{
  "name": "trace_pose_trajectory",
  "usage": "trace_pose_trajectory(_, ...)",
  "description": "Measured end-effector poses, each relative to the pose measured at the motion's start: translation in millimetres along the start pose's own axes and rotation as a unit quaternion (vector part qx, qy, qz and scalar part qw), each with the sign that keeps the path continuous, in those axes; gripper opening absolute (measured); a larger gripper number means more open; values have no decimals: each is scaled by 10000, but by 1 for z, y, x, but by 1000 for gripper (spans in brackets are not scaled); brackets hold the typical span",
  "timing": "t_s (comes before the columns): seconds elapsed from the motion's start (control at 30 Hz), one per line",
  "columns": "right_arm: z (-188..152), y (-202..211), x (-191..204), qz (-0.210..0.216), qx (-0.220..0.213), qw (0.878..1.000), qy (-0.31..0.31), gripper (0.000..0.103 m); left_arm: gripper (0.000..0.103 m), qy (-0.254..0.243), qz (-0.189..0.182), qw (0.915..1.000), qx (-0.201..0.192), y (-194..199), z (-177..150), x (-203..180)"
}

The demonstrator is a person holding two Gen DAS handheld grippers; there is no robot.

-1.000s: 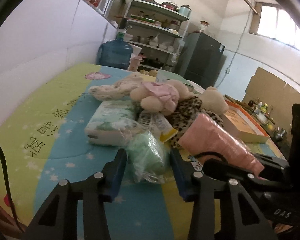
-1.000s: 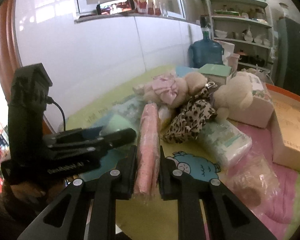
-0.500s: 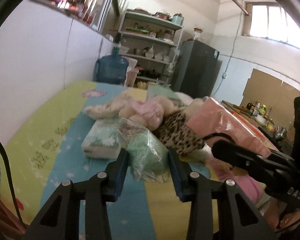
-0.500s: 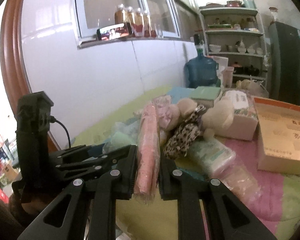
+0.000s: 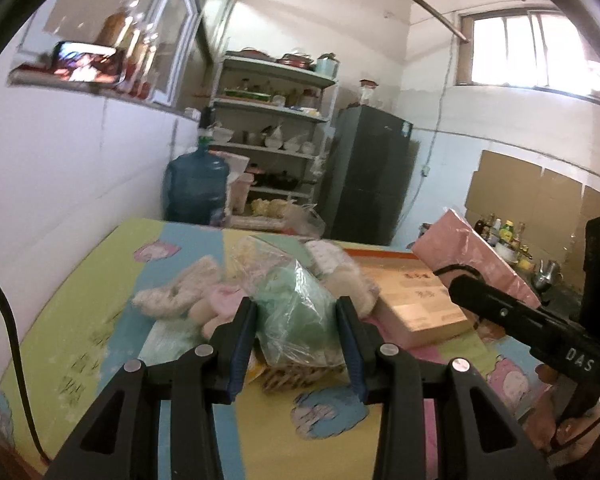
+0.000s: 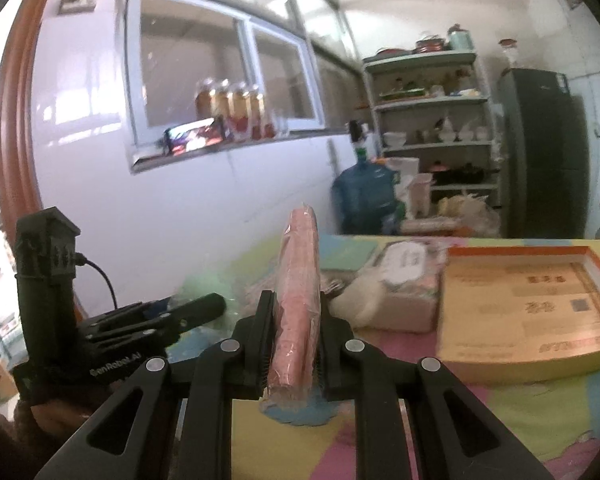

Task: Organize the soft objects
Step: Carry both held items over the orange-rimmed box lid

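Left gripper [image 5: 296, 330] gripped a green soft item in a clear plastic bag [image 5: 296, 316], its two fingers closed against the bag's sides; the bag was raised above the mat [image 5: 260, 432]. Right gripper [image 6: 296, 342] clamped a long pink wrapped pack [image 6: 298, 292] narrowly between its fingers, the pack standing forward and upward from the jaws.

Progress, judged from the layout: both tools were loaded and lifted, so two items were in transit, neither yet set down. Most of the work appeared to remain. Beyond the left gripper's fingertips a heap of plush toys [image 5: 180, 296] lay unsorted on the mat, and a flat cardboard box [image 6: 524, 312] ahead and to the right of the right gripper held nothing soft that could be seen. Whether that box was the destination could not be told.

View comparison: the left wrist view showed the plush heap just past the bagged item and the pink pack from its broad side, off to the right, above the other tool's finger. The right wrist view showed the pack edge-on, the box's open interior with its orange rim, a pale packet [image 6: 404, 264] beside it, and the left gripper down to the left with only a blurred green patch at its tip.
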State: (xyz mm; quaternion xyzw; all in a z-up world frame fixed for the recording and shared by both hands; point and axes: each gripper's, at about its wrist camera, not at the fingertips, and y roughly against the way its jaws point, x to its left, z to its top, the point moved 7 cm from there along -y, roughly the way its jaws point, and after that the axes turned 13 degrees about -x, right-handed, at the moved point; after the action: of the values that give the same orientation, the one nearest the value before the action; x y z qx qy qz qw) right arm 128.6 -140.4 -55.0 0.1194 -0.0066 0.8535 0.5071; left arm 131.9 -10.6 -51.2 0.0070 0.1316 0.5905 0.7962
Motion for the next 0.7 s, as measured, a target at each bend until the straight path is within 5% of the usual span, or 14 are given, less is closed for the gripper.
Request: trace_pose_trajectory(0.7, 41, 56, -156, -1661, -91, 9860, 94, 19, 41, -152, -907, 9951, 374, -102, 13, -123)
